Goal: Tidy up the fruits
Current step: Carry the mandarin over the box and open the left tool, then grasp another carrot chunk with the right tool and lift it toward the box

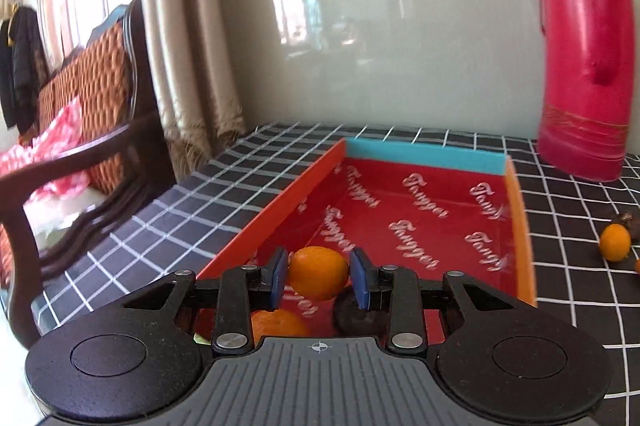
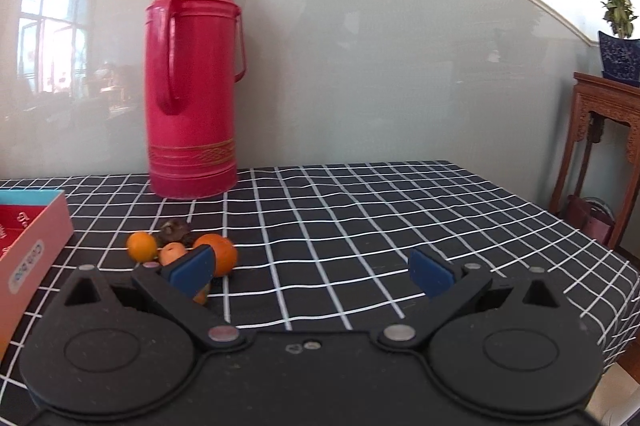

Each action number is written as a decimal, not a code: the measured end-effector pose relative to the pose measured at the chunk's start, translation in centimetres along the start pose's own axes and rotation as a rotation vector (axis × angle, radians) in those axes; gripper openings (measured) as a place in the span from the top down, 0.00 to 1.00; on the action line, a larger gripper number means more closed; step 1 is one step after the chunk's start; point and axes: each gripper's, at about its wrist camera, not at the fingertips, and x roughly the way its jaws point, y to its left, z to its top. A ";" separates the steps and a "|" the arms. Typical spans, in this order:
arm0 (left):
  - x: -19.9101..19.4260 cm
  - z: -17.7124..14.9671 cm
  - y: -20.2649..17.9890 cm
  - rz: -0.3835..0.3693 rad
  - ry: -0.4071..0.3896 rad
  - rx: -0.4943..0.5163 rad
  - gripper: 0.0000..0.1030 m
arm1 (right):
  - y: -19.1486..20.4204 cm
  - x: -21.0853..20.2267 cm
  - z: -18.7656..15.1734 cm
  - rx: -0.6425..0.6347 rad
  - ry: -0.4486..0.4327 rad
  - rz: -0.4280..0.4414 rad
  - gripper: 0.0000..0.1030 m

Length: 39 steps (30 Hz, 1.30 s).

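Over on the left, the left gripper [image 1: 319,276] is hanging above the near end of the red box [image 1: 276,210], its blue pads [image 1: 279,278] drawn in narrow and pinching an orange [image 1: 318,272] from both sides. Below it, inside the box, another orange [image 1: 278,324] and a dark round fruit [image 1: 352,310] are lying on the printed floor. Further right, on the checked tablecloth [image 2: 360,226], a small heap of fruit [image 2: 180,246] is sitting between the box and the red flask [image 2: 192,86]. The right gripper [image 2: 312,272] is pointing across bare cloth with its jaws spread wide and gripping nothing; its left pad [image 2: 192,270] is overlapping the heap in the right wrist view, though whether it is touching cannot be told.
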 end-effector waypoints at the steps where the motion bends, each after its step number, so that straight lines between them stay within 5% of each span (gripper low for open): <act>1: 0.1 -0.1 0.3 -0.007 0.013 -0.018 0.67 | 0.3 0.1 0.0 0.000 0.006 0.013 0.06; 5: -0.4 0.0 1.8 -0.016 0.000 -0.067 0.33 | 1.3 0.5 -0.1 -0.020 0.025 0.047 0.06; 11: -2.5 0.1 4.1 -0.044 -0.075 -0.099 0.17 | 2.6 1.4 -0.1 -0.033 0.057 0.113 0.06; 20: -4.1 -0.6 8.3 0.001 -0.127 -0.119 0.08 | 4.7 4.6 -0.2 -0.021 0.185 0.183 0.15; 25: -3.8 -1.2 10.4 0.052 -0.132 -0.153 0.06 | 5.4 6.8 -0.2 -0.002 0.241 0.184 0.40; 29: -3.0 -1.4 11.6 0.058 -0.105 -0.174 0.06 | 5.3 8.0 -0.4 0.041 0.281 0.173 0.42; 36: -2.4 -1.6 12.3 0.069 -0.096 -0.189 0.06 | 6.5 8.3 -0.7 -0.024 0.276 0.154 0.72; 39: -2.3 -1.7 12.4 0.073 -0.092 -0.194 0.06 | 6.9 8.2 -0.7 -0.050 0.269 0.149 0.72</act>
